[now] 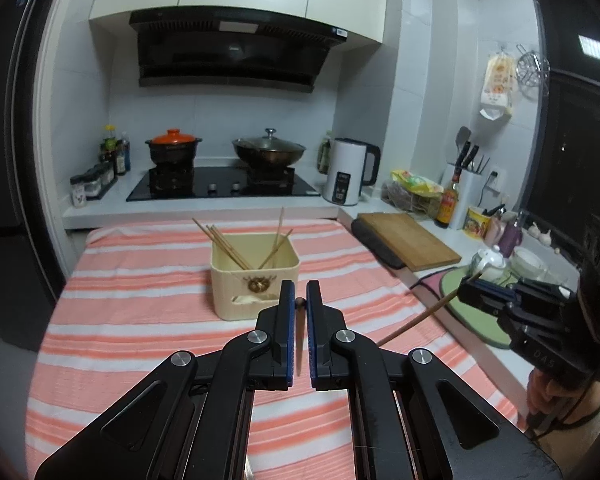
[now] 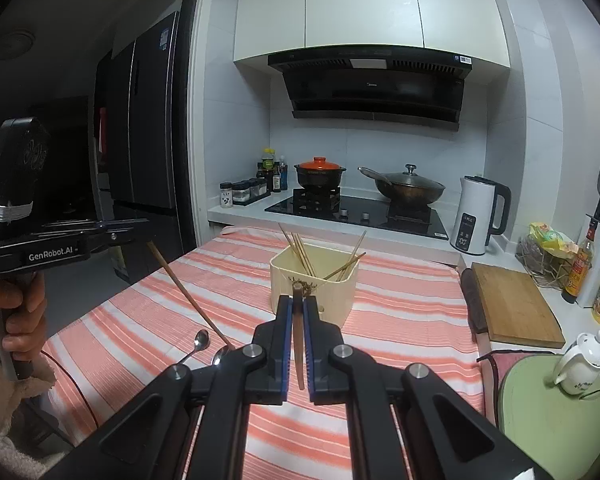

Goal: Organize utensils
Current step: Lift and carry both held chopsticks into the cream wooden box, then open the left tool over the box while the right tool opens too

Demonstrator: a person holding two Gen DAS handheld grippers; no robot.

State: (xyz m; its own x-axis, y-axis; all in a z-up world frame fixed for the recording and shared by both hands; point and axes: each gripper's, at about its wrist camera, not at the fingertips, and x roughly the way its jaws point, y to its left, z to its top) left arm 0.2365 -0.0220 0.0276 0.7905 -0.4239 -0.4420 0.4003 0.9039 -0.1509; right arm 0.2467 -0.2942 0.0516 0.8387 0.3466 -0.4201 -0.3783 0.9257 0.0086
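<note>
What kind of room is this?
A home kitchen, most likely: a black glass stove holds an orange-lidded clay pot and a lidded metal wok, with a black range hood above.

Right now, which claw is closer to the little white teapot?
Right. The right claw hovers close to the teapot, on its side of the table. The left claw is over the middle of the striped cloth, farther away.

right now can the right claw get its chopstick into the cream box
Probably yes: the right claw grips a chopstick, the cream box lies straight ahead, open-topped, nothing between.
</note>
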